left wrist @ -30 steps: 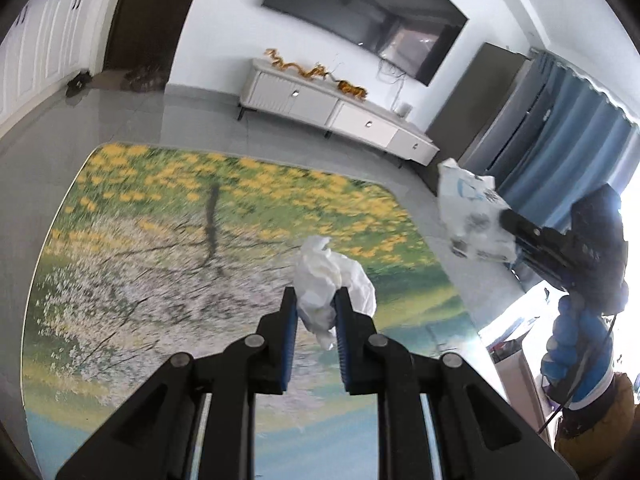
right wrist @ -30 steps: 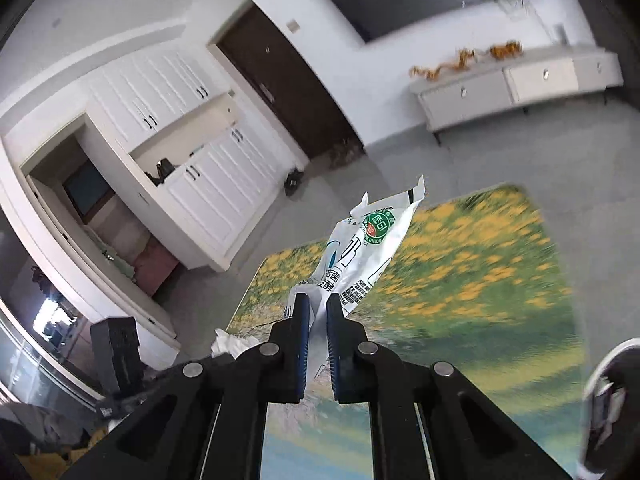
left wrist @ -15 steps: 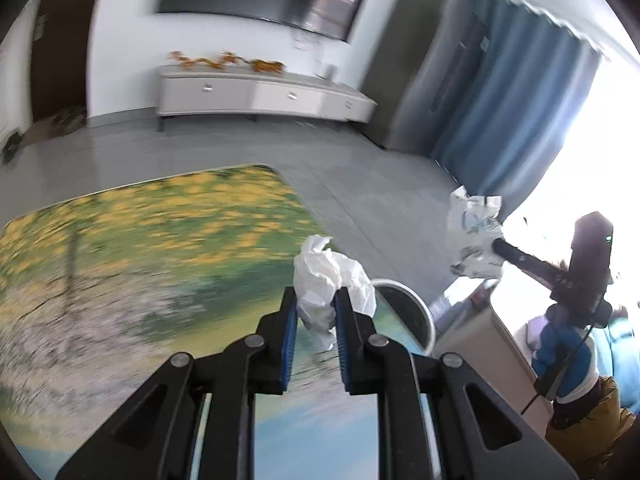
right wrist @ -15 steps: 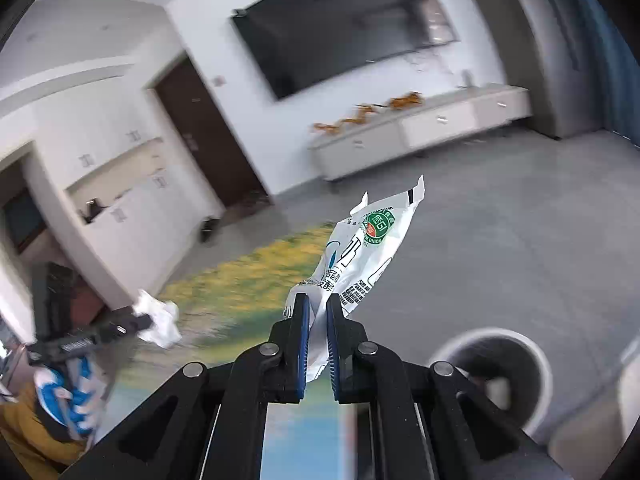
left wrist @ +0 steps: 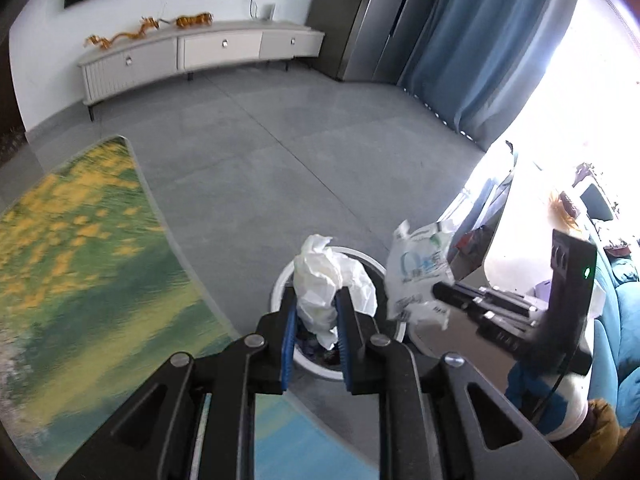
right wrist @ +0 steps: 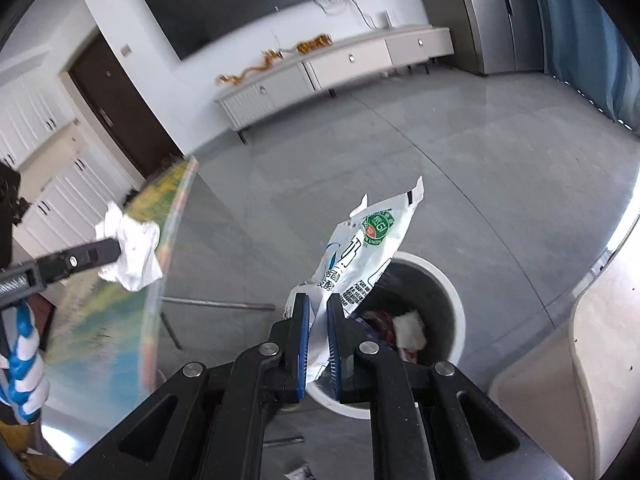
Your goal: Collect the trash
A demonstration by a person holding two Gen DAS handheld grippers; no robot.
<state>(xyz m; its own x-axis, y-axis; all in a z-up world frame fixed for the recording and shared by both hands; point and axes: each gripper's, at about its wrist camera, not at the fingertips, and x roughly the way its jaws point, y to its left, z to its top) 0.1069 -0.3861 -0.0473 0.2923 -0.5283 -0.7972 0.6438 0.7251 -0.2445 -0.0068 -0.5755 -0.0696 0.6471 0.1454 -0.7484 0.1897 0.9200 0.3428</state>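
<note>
We couldn't see much of the trash bin (left wrist: 280, 280) from the left wrist view: our own left gripper (left wrist: 316, 316) and the crumpled white tissue (left wrist: 328, 284) it carried covered most of the opening, leaving only the white rim on the left and a dark sliver of contents between the fingers. The table (left wrist: 80, 260) with its yellow-and-green printed top was smeared with blur, so its pattern was hard to read. The window side was blown out to white, and the things beyond the right gripper (left wrist: 440, 294) were too washed out to name.

From the right wrist view the bin (right wrist: 448, 280) opened up better, with red and white scraps lying in it, though its near edge was cut off by the gripper fingers. The printed plastic wrapper (right wrist: 360, 256) hid part of the rim as well.

Our left gripper had its blue pads clamped on the tissue, which bulged up above the fingertips and hung right over the bin. Our right gripper (right wrist: 316, 312) was pinched tight on the wrapper's lower end; the wrapper stood up and leaned to the right, also over the bin's mouth. The two grippers sat near each other above it.
</note>
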